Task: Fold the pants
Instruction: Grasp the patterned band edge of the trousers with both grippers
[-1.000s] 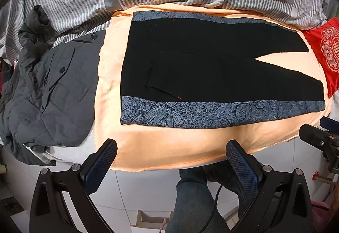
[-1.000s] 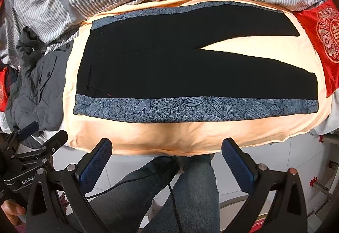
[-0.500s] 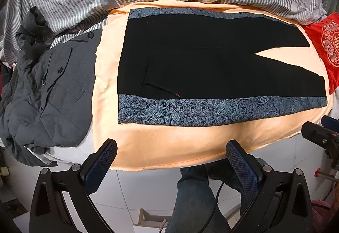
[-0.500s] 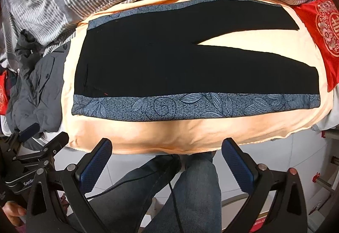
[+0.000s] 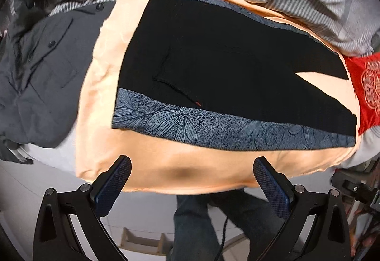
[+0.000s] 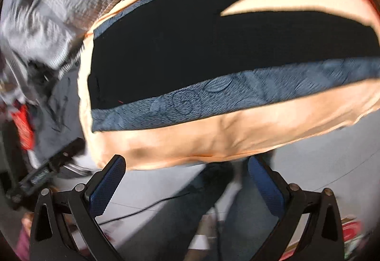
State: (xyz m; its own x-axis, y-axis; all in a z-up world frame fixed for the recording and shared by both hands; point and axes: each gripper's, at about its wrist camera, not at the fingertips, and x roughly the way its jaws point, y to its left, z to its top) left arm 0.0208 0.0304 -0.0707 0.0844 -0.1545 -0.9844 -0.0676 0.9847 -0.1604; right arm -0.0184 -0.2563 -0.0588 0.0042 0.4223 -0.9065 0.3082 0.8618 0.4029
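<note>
1. Left wrist view: the left hand-held gripper [image 5: 191, 180] is spread wide and empty. The pants [image 5: 225, 71] lie flat at twelve o'clock on the peach sheet [image 5: 166, 161] of the bed, long axis nine to three, waistband at nine. Matte black cloth, with a grey leaf-print side band [image 5: 213, 130].

2. Right wrist view, blurred: the right hand-held gripper [image 6: 186, 177] is also spread and holding nothing. The pants [image 6: 213, 52] lie at twelve, legs forking toward two. The left looks nearer the waistband.

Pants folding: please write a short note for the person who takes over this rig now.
Left gripper: open, holds nothing, short of the bed edge.
Right gripper: open, holds nothing; its view is blurred.
Pants: flat on the orange cloth, waist left, legs spread to the right.
Done: no fold made.
Left: the whole folding.
</note>
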